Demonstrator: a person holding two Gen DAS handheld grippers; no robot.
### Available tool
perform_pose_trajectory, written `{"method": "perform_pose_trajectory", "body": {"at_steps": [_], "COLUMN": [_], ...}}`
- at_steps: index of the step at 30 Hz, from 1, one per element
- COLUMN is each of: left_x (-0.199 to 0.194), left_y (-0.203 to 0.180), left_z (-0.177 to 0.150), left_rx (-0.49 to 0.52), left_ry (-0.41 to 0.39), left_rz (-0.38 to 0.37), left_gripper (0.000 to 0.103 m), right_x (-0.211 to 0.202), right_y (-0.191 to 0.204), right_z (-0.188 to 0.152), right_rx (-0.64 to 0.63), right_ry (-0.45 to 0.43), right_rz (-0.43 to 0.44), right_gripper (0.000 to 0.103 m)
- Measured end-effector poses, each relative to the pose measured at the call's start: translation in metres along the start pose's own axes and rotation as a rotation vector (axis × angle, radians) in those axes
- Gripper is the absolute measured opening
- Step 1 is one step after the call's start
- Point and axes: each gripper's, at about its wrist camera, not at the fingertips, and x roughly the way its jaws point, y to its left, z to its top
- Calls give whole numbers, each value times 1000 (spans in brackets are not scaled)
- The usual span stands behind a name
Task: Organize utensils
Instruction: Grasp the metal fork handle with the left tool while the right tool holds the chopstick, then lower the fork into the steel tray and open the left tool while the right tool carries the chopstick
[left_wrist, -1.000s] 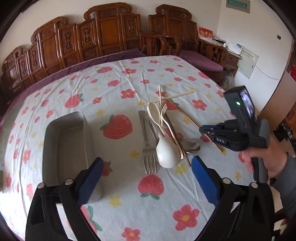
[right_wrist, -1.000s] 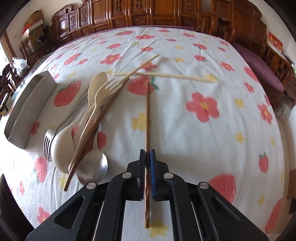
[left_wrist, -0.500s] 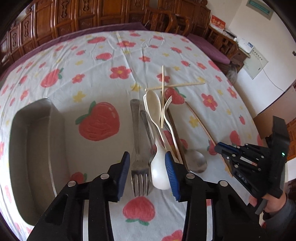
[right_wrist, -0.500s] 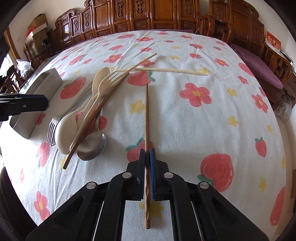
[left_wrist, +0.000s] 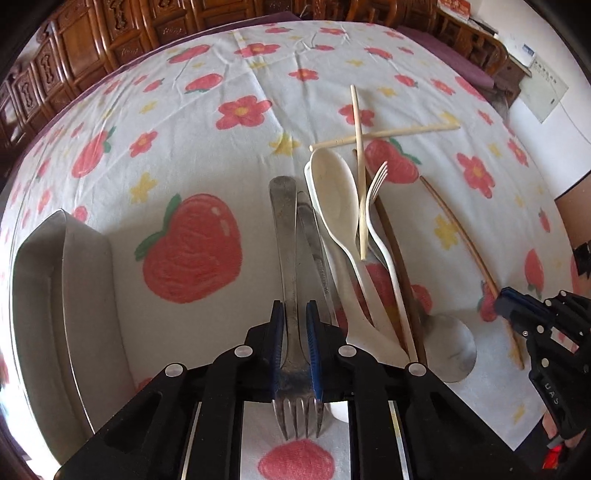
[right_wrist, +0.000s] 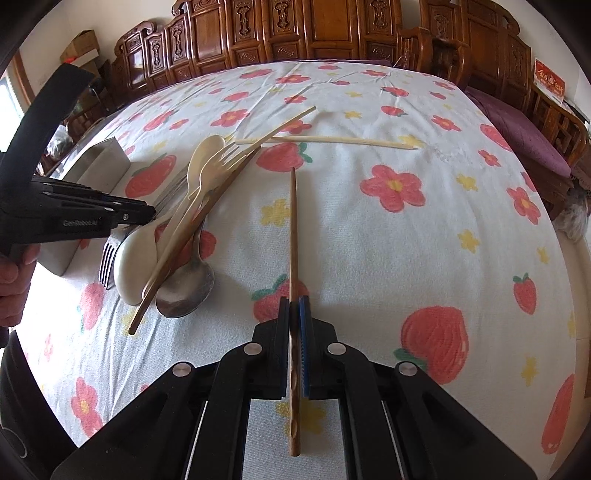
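My left gripper (left_wrist: 295, 314) is shut on a steel fork (left_wrist: 286, 236) that lies on the cloth, tines toward the camera. Beside the fork lie a steel spoon (left_wrist: 448, 350), a cream spoon (left_wrist: 334, 195), a cream plastic fork (left_wrist: 375, 206), a dark brown chopstick (left_wrist: 397, 258) and two pale chopsticks (left_wrist: 358, 125) crossed at the far end. My right gripper (right_wrist: 294, 306) is shut on a brown wooden chopstick (right_wrist: 293, 221) that points away over the table. The left gripper (right_wrist: 146, 214) also shows in the right wrist view, over the pile.
A steel rectangular tray (left_wrist: 48, 295) stands left of the pile; it also shows in the right wrist view (right_wrist: 99, 162). The table wears a strawberry and flower cloth (right_wrist: 406, 240). Carved wooden chairs (right_wrist: 295, 33) line the far edge.
My left gripper has come down over the pile and closed from wide open onto the steel fork's neck. The right gripper still holds the brown chopstick, drawn slightly back.
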Motion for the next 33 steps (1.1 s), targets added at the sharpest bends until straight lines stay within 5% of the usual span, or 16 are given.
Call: {"method": "perform_pose_trajectory", "body": {"at_steps": [13,33], "left_x": [-7,-116], "left_y": [6,68], "left_z": [3,-23], "left_rx": [-9,-21], "left_ry": [-36,-204], "left_rz": [37,-14], "left_gripper": [6,6], "right_x": [-3,-69], "right_y": [7,68], "right_z": [-2,29], "right_rx": [4,-14], "right_ry": [-11,-136], "right_rz": [-27,40], "right_gripper": [6,6]}}
